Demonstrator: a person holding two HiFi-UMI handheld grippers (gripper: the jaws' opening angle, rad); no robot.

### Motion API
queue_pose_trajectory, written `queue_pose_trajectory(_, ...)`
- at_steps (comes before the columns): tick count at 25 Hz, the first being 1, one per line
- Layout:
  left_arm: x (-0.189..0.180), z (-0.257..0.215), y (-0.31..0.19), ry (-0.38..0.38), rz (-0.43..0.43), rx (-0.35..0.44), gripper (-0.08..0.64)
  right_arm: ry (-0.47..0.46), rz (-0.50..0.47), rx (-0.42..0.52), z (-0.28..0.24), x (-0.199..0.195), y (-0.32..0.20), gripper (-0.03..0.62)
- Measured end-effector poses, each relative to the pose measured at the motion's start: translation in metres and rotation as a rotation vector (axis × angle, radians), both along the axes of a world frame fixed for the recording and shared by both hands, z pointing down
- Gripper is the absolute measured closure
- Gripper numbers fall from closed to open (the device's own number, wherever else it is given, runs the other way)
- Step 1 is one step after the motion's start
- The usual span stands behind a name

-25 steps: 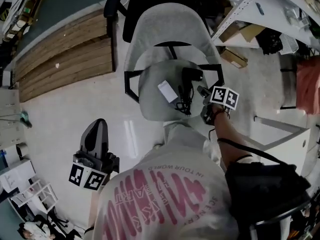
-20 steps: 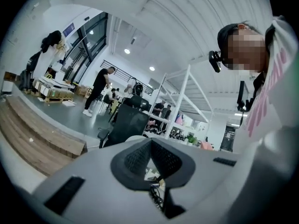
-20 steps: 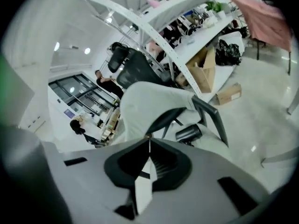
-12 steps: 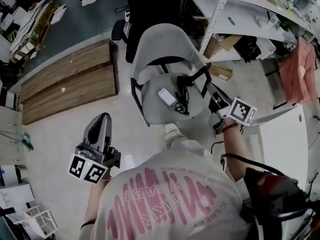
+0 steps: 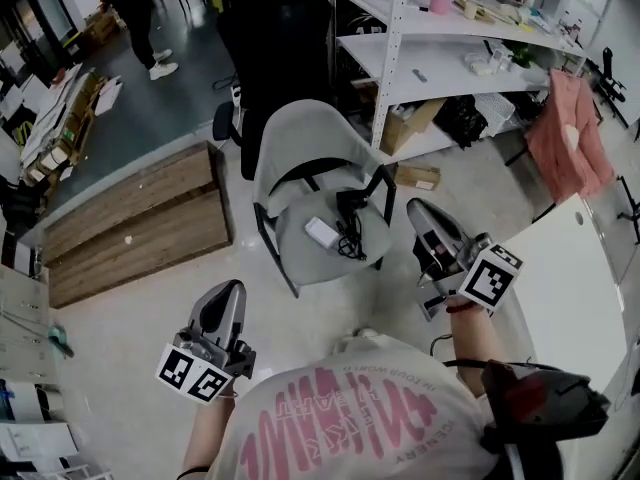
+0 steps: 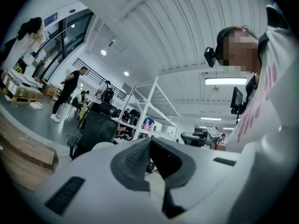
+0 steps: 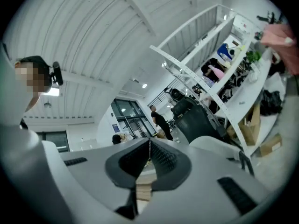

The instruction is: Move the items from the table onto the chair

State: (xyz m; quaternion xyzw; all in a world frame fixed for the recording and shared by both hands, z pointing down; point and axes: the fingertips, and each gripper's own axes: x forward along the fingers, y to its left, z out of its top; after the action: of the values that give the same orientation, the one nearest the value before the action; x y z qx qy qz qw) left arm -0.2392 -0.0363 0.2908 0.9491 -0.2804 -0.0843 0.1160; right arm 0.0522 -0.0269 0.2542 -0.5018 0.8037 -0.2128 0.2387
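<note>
In the head view a grey chair [image 5: 318,173] stands ahead of me. A small white box [image 5: 321,232] and a black corded item [image 5: 350,230] lie on its seat. My right gripper [image 5: 419,209] hangs to the right of the chair, off the seat, between the chair and a white table [image 5: 570,288]. Its jaws are shut with nothing between them, as the right gripper view [image 7: 150,143] also shows. My left gripper [image 5: 230,289] is held low at the front left, away from the chair. It is shut and empty as well [image 6: 150,141].
A white shelving rack [image 5: 450,28] with clutter stands behind the chair, with cardboard boxes [image 5: 415,176] on the floor under it. A black office chair [image 5: 270,58] is behind, a wooden pallet [image 5: 130,218] to the left, and a pink cloth [image 5: 565,138] hangs at the right. A person [image 5: 130,8] walks far off.
My right gripper has drawn back from the chair seat toward the right. The view has pulled away from the chair. The white box and the corded item stay on the seat.
</note>
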Motion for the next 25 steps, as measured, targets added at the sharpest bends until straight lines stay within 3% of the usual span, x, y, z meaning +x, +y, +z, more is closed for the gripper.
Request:
queue_pose_trajectory(4, 0.003, 0.002, 0.010, -0.003, -0.009, -0.010, 0.551, 0.153, 0.033, 0.021, -0.012, -0.002, 0.026, 0.577)
queue_pose_trajectory(6, 0.010, 0.004, 0.018, -0.009, 0.003, -0.003, 0.551, 0.183, 0.018, 0.031, -0.015, -0.005, 0.035, 0.577)
queue_pose_trajectory(9, 0.023, 0.002, 0.030, -0.014, 0.017, 0.014, 0.551, 0.188, -0.025, 0.047, -0.015, -0.006, 0.051, 0.577)
queue_pose_trajectory(17, 0.065, 0.009, 0.091, -0.075, 0.035, 0.013, 0.551, 0.196, -0.070, -0.023, 0.018, 0.011, 0.098, 0.578)
queue_pose_trajectory(25, 0.087, 0.001, 0.150, -0.095, 0.012, 0.013, 0.551, 0.140, -0.075, -0.012, 0.018, 0.040, 0.150, 0.580)
